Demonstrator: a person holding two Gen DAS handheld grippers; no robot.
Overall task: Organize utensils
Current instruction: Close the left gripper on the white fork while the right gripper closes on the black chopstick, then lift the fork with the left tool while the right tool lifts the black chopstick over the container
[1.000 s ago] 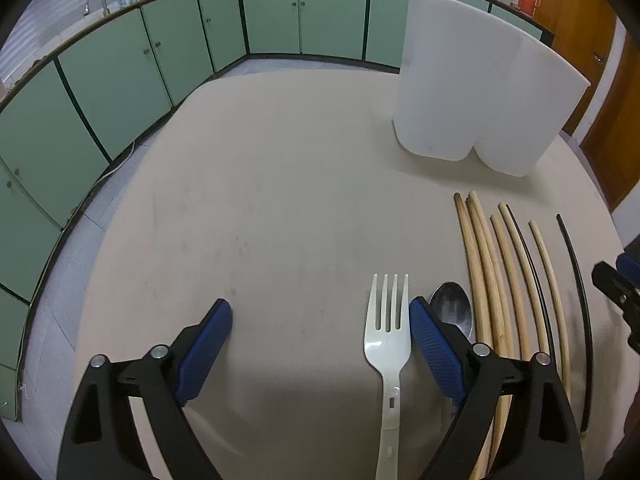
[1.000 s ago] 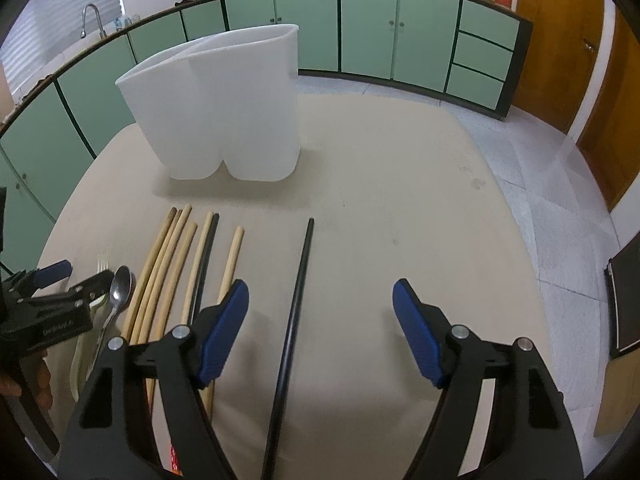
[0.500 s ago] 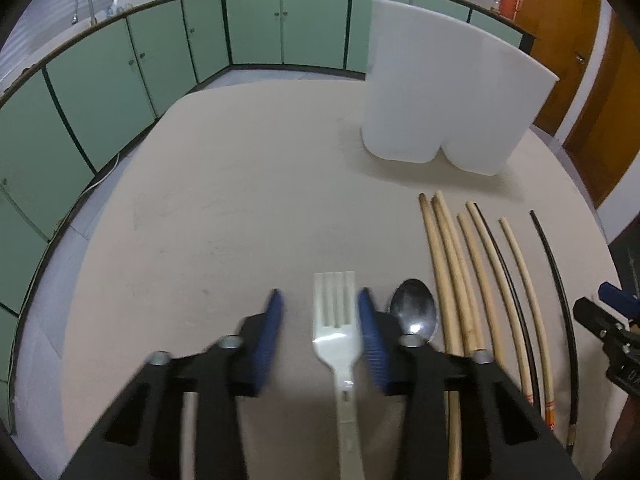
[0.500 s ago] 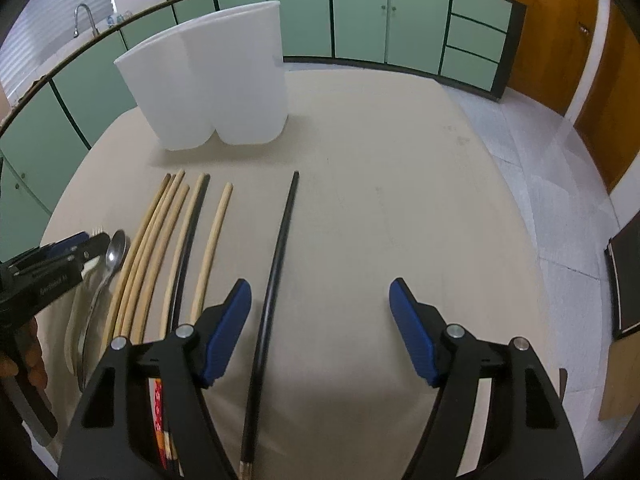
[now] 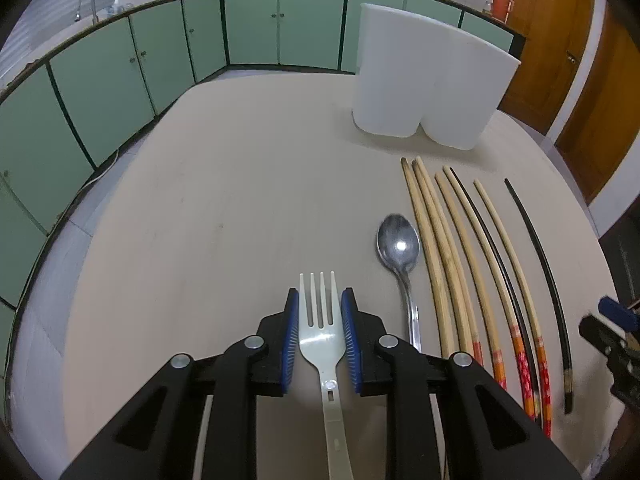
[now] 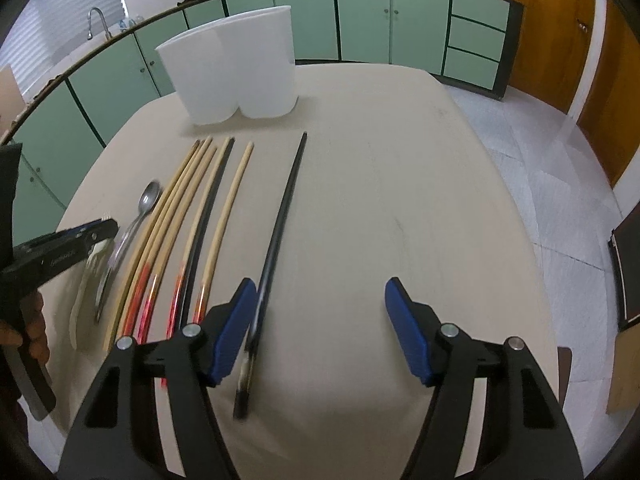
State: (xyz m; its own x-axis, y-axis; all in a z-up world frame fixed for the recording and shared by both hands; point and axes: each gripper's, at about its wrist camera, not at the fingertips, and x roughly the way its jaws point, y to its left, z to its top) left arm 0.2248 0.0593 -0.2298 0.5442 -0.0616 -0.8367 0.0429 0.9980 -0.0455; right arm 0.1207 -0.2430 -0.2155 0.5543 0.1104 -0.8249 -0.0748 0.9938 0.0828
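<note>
My left gripper (image 5: 319, 332) is shut on a white plastic fork (image 5: 320, 320), its blue pads against the fork's head, tines pointing away. A metal spoon (image 5: 399, 248) lies just right of it on the beige table (image 5: 240, 200). Several bamboo chopsticks (image 5: 452, 256) and two black chopsticks (image 5: 536, 264) lie in a row to the right. A white two-compartment holder (image 5: 428, 80) stands at the back. My right gripper (image 6: 320, 328) is open and empty, above the table, with a black chopstick (image 6: 280, 216) beside its left pad. The holder (image 6: 236, 64) shows there too.
Green cabinets (image 5: 120, 80) curve around the back and left. A wooden door (image 5: 560, 40) is at the right. The table's right edge drops to a tiled floor (image 6: 560, 184). The left gripper (image 6: 60, 252) appears at the left of the right wrist view.
My left gripper has closed from wide open onto the fork's head. My right gripper has pulled back and stayed open, near the lone black chopstick.
</note>
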